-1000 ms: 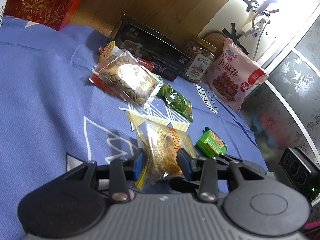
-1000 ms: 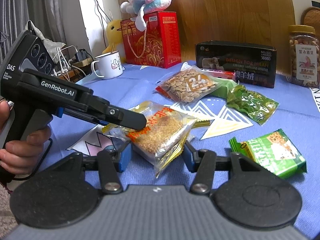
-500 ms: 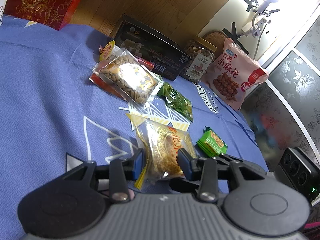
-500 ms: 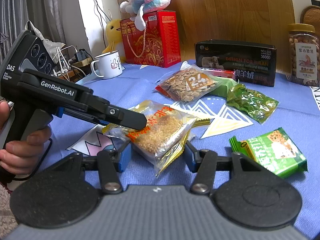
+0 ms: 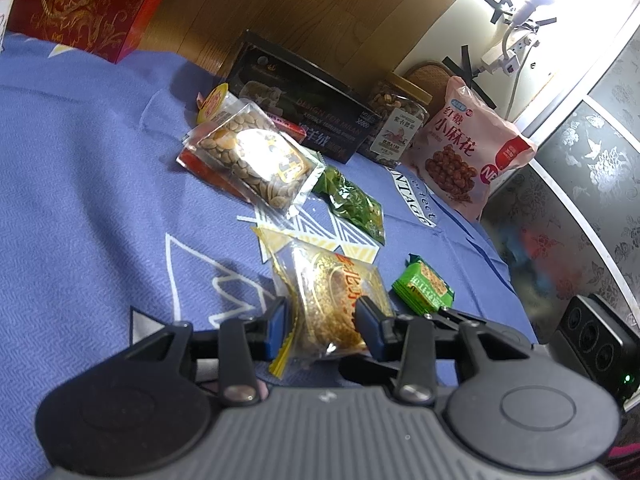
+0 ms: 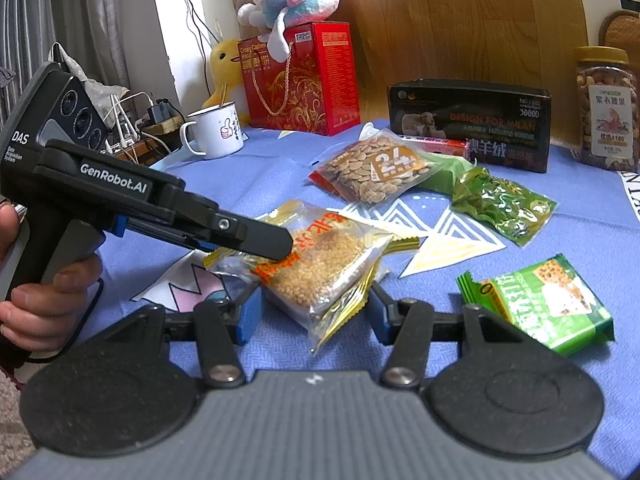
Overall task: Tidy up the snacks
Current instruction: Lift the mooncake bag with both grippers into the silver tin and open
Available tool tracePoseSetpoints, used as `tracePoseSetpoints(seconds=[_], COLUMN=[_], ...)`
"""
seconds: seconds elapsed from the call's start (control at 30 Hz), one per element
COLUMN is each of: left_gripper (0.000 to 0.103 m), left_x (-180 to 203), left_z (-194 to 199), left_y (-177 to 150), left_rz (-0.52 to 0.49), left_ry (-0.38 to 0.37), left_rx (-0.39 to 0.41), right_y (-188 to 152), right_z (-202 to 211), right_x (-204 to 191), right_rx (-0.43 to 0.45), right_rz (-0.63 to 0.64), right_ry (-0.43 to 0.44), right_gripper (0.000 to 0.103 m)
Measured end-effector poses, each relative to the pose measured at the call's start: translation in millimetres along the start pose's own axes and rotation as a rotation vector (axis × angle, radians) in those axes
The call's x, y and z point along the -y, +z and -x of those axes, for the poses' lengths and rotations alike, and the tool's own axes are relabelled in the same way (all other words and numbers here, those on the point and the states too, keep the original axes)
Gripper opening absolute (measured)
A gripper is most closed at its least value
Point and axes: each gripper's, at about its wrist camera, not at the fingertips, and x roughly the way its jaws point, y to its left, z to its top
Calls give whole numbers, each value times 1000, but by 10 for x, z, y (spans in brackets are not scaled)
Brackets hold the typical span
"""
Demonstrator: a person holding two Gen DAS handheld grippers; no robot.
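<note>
Snack packet point(image 5: 340, 304), near end hidden, seemingly pinched by left gripper point(image 5: 322, 326); right gripper point(image 6: 312, 312) unclenched.

Clear golden snack packet point(image 6: 320, 268), raised, tilted, over blue cloth point(image 6: 280, 168).

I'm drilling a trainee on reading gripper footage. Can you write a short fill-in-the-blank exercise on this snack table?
1. Both sets of jaws flank the clear packet with ____ edges.
2. The mug beside the red gift box is ____ in colour.
3. The plush toy sits on top of the ____ gift box.
4. The nut jar stands ____ on the blue cloth.

Missing words: yellow; white; red; upright
</note>
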Motion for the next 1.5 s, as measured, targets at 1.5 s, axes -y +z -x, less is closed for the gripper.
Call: tracePoseSetpoints(seconds=[1.5], left_gripper=[49], left_x=[338], left_z=[-757], left_y=[2089], left_rz=[-102], left_ry=[40], left_rx=[256], right_y=[1638], right_z=[-471], right_x=[1638], right_rx=[127], right_rz=[-90], right_ry=[-188], right_gripper=[61])
